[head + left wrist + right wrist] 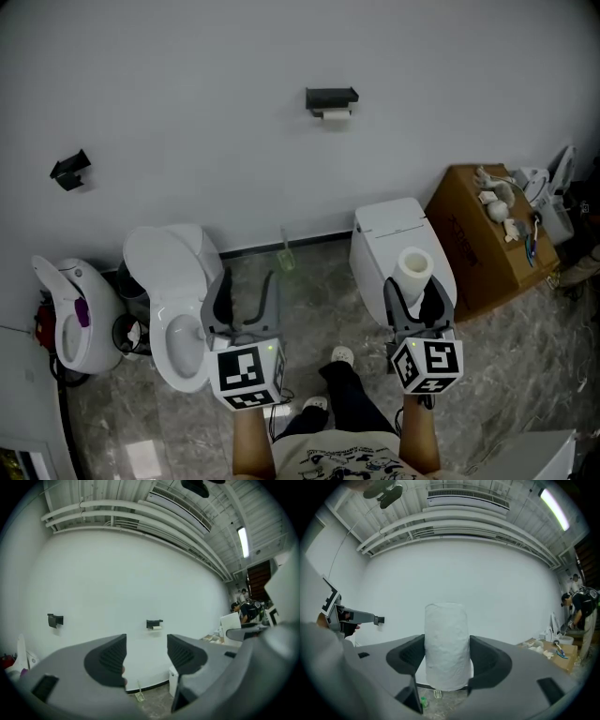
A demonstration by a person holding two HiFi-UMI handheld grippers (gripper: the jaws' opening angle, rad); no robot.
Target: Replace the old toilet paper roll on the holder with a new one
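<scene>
At 7 o'clock in the head view the left hand-held gripper stands empty with jaws wide apart, the black wall-mounted holder carrying a nearly spent white roll sits at 12 o'clock, and at 5 o'clock the right hand-held gripper clamps an upright, full white toilet paper roll.

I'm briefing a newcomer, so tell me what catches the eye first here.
The full white toilet paper roll stands upright, clamped in the right gripper, at lower right of the head view. The left gripper is open and empty, aimed at the black holder high on the wall, with a small old roll under it.
</scene>
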